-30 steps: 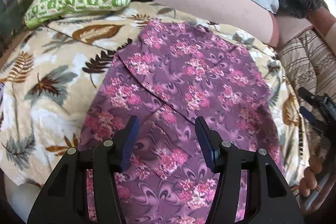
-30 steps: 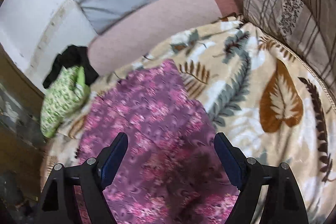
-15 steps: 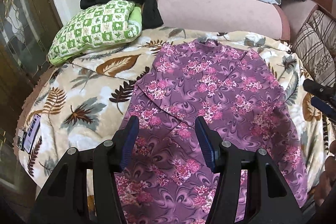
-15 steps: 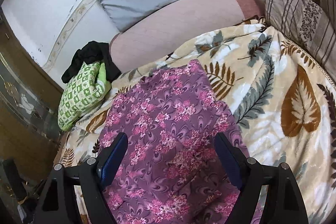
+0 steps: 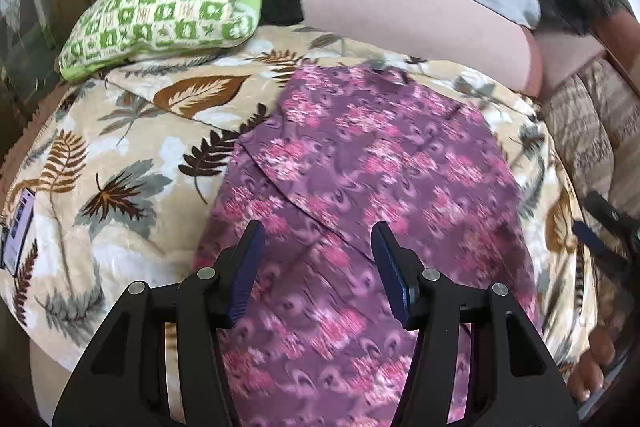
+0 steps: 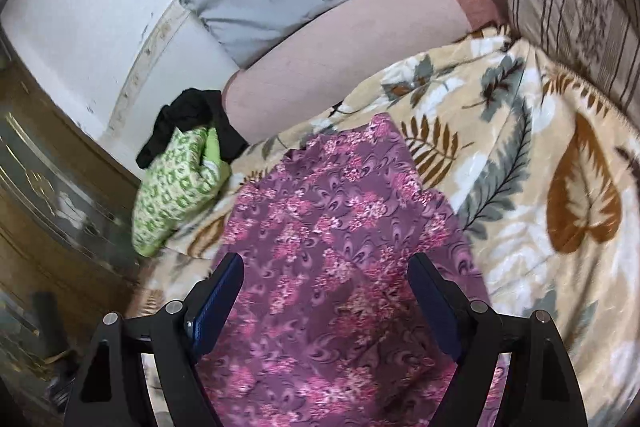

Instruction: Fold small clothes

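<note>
The purple garment (image 5: 360,187) lies spread on the leaf-print blanket (image 5: 120,155), running from the near edge toward the far one, with one flap already lying across it as a diagonal crease. The left gripper (image 5: 316,267) hangs above its near end with jaws partly apart and nothing between them, and the right gripper (image 6: 326,301) does likewise with jaws wide. The risk, I judge, is a pinch that also catches the plush blanket, or takes only the top layer so the flap slides and the fold goes crooked.
</note>
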